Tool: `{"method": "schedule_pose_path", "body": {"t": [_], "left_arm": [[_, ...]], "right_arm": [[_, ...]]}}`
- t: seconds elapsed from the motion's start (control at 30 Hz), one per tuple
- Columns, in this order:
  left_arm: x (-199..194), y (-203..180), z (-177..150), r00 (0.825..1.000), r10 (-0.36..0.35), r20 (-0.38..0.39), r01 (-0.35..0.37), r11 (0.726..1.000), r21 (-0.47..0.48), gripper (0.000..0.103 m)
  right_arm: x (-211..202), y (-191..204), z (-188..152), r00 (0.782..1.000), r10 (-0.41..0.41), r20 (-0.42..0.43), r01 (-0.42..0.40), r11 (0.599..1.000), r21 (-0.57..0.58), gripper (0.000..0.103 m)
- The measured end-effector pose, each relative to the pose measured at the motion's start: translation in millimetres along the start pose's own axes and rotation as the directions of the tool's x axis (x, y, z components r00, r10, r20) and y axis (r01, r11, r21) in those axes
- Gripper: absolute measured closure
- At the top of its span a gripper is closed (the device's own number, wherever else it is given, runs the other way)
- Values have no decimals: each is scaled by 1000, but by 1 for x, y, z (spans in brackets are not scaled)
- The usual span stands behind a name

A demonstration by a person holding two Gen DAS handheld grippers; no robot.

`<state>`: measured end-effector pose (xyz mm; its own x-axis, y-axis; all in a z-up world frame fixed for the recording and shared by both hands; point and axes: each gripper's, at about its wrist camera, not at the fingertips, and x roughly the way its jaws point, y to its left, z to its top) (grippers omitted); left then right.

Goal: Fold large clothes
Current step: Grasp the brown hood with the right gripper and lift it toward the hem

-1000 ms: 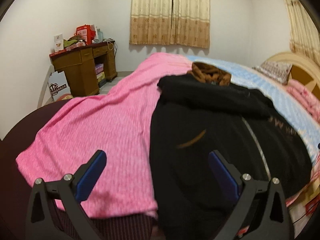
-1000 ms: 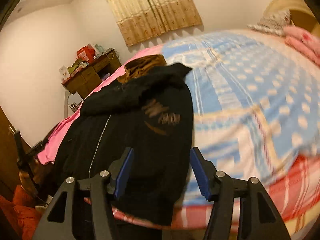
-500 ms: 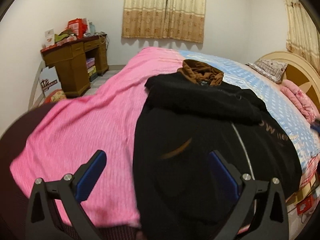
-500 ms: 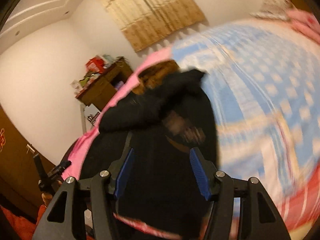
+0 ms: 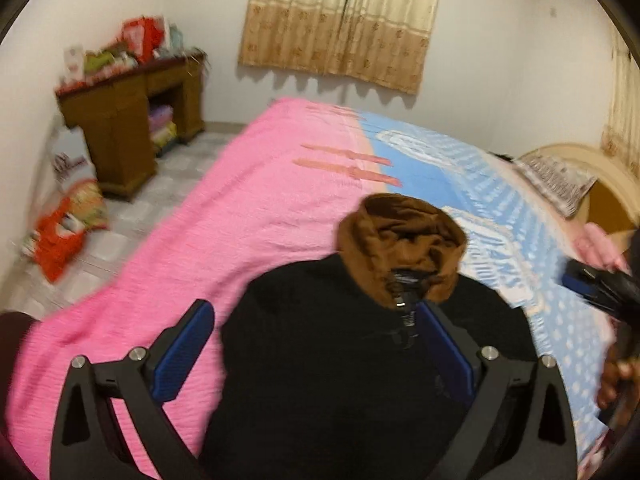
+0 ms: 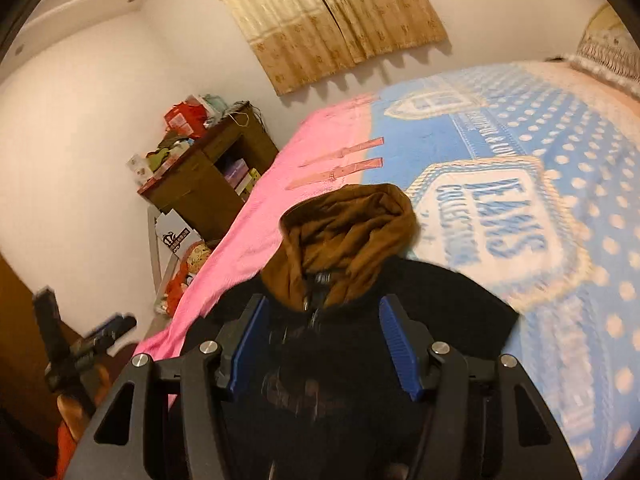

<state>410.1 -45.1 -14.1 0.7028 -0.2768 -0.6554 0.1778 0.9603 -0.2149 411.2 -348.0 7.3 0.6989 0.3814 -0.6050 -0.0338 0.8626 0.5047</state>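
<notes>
A black zip jacket (image 5: 320, 380) with a brown hood (image 5: 400, 240) lies flat on the bed, hood pointing away from me. My left gripper (image 5: 316, 344) hovers open over the chest, its right finger beside the zip top. The right gripper (image 6: 324, 344) is open too, just short of the collar, with the hood (image 6: 348, 232) ahead and black cloth (image 6: 440, 304) beneath. Neither pinches any fabric. Each gripper shows at the edge of the other's view, the right gripper (image 5: 592, 288) in a hand, the left gripper (image 6: 92, 340) blurred.
The bed carries a pink blanket (image 5: 240, 220) on the left and a blue dotted cover (image 6: 520, 200) on the right. A pillow (image 5: 556, 180) lies by the headboard (image 5: 600, 160). A cluttered wooden desk (image 5: 120, 120) and bags (image 5: 64, 232) stand on the floor left.
Both grippers have travelled up along the jacket from its lower part toward the collar, so the hood now looms close. Their jaws stayed as wide apart as before.
</notes>
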Motion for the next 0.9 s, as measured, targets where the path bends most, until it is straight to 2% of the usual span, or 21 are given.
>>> {"method": "schedule_pose_path", "body": {"t": [0.07, 0.1, 0.2, 0.3, 0.37, 0.43, 0.5, 0.57, 0.67, 0.73, 0.8, 0.9], "left_arm": [[18, -4, -23, 1000, -25, -12, 25, 1000, -19, 2], [23, -5, -29, 1000, -21, -12, 21, 1000, -22, 2], [44, -10, -54, 1000, 4, -8, -4, 1000, -30, 2], [63, -12, -59, 997, 71, 26, -71, 997, -13, 2], [78, -10, -54, 991, 134, 16, -134, 991, 0, 3], [85, -8, -33, 995, 99, -5, -99, 995, -5, 4], [82, -9, 1, 996, 81, 38, -82, 996, 26, 4], [85, -14, 35, 994, 89, 64, -93, 993, 70, 1], [111, -20, 89, 999, 11, 48, -15, 996, 93, 0], [137, -29, 113, 999, 17, 35, -21, 990, 138, 0], [170, -37, 129, 1000, 20, -6, -19, 980, 198, 1], [206, -38, 129, 996, -3, -91, 19, 984, 177, 1]], "right_arm": [[42, -17, 23, 994, 103, -30, -99, 989, 114, 43], [61, -22, 32, 991, 128, -33, -122, 982, 145, 43], [115, -31, 54, 994, 104, -17, -100, 980, 170, 43], [162, -52, 72, 992, 123, -6, -115, 946, 304, 43], [190, -67, 82, 990, 141, -19, -123, 916, 382, 43], [204, -82, 87, 997, 65, -34, -45, 905, 424, 43], [207, -93, 90, 999, 18, -27, -4, 895, 447, 43], [207, -97, 98, 999, -24, -34, 35, 917, 398, 43], [197, -93, 111, 996, -88, -19, 90, 954, 285, 43], [190, -92, 119, 996, -93, -5, 91, 967, 238, 43], [187, -91, 125, 987, -159, -14, 159, 973, 168, 43], [187, -94, 130, 976, -215, -34, 217, 974, 72, 43]]}}
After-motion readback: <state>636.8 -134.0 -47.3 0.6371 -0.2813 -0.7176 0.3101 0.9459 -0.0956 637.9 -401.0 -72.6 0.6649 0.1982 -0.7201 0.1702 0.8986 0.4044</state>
